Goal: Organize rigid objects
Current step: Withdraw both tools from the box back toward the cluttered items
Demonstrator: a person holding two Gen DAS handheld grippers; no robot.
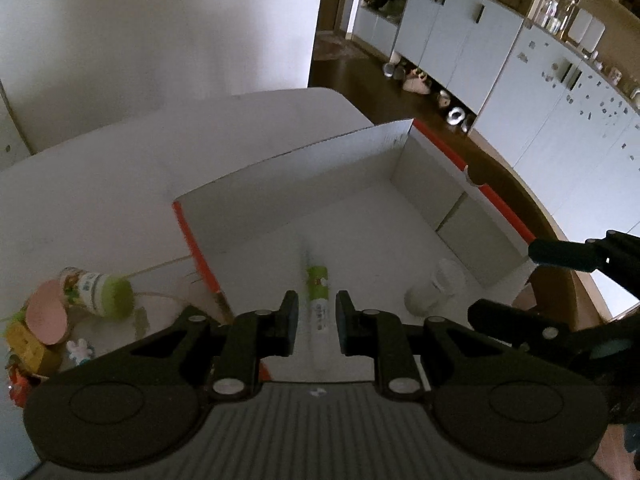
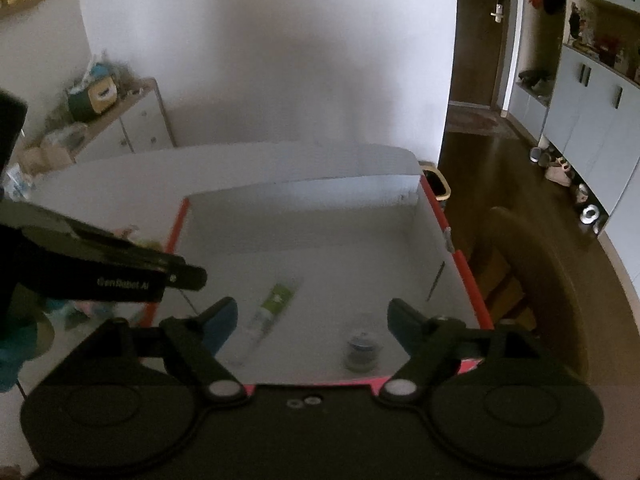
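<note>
The black two-finger left gripper (image 1: pixel 317 312) points steeply downward. Its jaws stand nearly closed, with a narrow gap between the dark pads; nothing is clamped between the fingers. The black two-finger right gripper (image 2: pixel 312 318) also points downward. Its blue-padded fingers (image 2: pixel 222 320) are spread wide, and nothing is gripped between them.
</note>
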